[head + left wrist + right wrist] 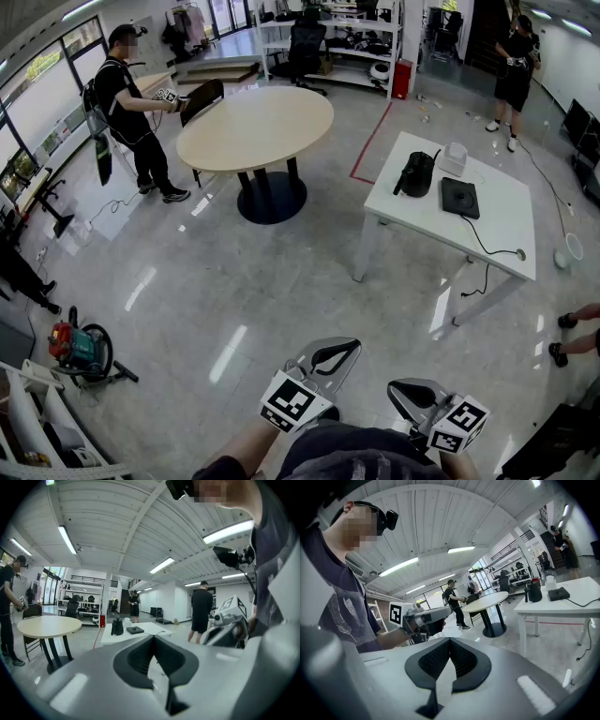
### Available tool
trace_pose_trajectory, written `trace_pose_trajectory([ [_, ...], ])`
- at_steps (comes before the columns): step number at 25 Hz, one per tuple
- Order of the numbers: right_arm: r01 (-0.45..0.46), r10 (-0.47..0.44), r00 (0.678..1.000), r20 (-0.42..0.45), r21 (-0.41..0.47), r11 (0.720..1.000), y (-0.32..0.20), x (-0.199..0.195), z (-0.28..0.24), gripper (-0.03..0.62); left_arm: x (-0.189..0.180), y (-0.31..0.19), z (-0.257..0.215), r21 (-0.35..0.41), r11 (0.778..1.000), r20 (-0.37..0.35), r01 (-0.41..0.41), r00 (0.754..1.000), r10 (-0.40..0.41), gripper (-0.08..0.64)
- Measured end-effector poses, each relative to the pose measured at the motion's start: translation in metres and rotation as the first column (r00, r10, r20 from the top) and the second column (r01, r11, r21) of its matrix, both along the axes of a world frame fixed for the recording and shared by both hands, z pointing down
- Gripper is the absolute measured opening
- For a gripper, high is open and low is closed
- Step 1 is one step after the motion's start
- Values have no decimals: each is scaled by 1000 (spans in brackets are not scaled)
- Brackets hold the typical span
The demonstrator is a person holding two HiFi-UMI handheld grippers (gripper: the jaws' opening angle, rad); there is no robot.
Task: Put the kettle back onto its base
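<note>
A grey polished floor [206,281] spreads through a large open room under strip lights. At the far left, windows [37,84] line the wall, and a red and green vacuum cleaner [77,349] sits low on that side. A person in black [127,103] stands beside a round table [255,127] with a beige top on a dark pedestal. Behind it, shelving [337,33] and an office chair [305,47] stand along the back. A red tape line [372,141] runs on the floor between the round table and the white tabletop [506,211] to its right. A second person [516,61] stands at the back right.

The kettle [417,173], black, stands on the left part of the white tabletop. It is off its base [459,197], the flat dark square just beside it on the right. A cable [492,251] runs from the base towards the tabletop's right front corner. Both tool views show the kettle upright, its long axis vertical. In the head view a thin dark bar, probably the handle, shows on its left side, towards the round table. The spout is too small to make out.

Low in the head view, well apart from the tabletop, the left tool [153,637] has its jaws closed together with nothing between them. The right tool [450,640] is closed and empty too.
</note>
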State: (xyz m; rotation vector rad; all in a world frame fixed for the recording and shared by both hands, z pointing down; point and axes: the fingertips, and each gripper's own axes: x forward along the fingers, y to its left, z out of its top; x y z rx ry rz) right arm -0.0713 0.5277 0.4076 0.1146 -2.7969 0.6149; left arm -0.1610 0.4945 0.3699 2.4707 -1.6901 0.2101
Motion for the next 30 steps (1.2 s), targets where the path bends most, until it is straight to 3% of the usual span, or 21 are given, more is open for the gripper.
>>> trace_pose_trajectory([
  [6,16,-16,1000,18,-10,1000,-37,-5,-1,2,2,-24,3,-21,1000,10,18,1000,-18,2],
  [11,29,-25,996,85,-49,998,-91,10,2,2,19,-79,0,-28,998,55,47,997,-46,2],
  [20,104,-92,977,195,-55,993,-180,60,-2,2,84,-168,-5,-27,997,120,74,990,-70,2],
  [24,103,-78,975,206,-113,988,-197,87,0,2,114,-190,1,-70,996,128,63,990,-53,2],
  [30,79,-55,975,213,-106,991,-234,115,3,2,146,-223,9,-115,993,157,29,988,-10,2],
])
